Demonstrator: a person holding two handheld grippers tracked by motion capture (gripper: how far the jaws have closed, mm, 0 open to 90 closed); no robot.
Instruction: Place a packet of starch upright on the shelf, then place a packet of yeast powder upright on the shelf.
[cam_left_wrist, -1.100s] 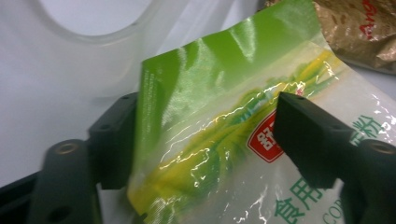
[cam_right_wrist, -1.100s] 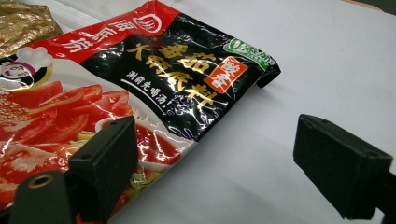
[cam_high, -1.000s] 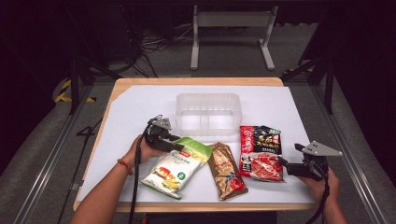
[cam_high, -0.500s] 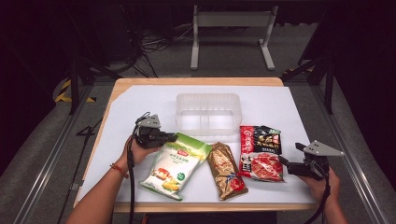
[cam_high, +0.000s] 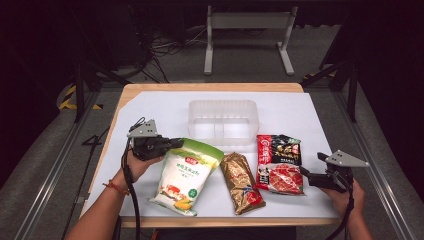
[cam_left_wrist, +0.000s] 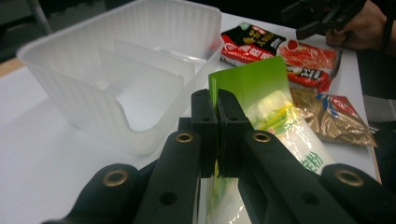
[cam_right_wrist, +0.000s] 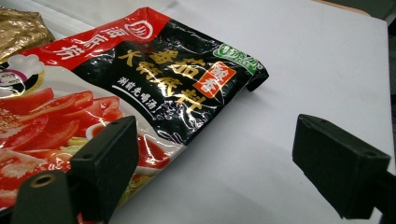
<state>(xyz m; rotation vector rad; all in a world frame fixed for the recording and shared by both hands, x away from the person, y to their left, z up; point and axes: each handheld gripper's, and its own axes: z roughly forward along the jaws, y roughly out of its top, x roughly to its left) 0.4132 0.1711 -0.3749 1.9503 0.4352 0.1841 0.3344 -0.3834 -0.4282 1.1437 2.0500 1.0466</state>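
Three packets lie in a near row, clear bin (cam_high: 223, 121) just beyond. Left gripper (cam_high: 172, 143) pinched tight on green-topped snack bag (cam_high: 185, 176) at its far top edge, presumably so the bag hangs free for a lift toward the bin. Gold packet (cam_high: 241, 181) centre. Red noodle packet (cam_high: 278, 163) right; right gripper (cam_high: 306, 174) waits beside it, jaws wide, nothing held.

clear bin (cam_high: 223, 121) walling the far middle, three packets crowding the near centre, open paper at both sides
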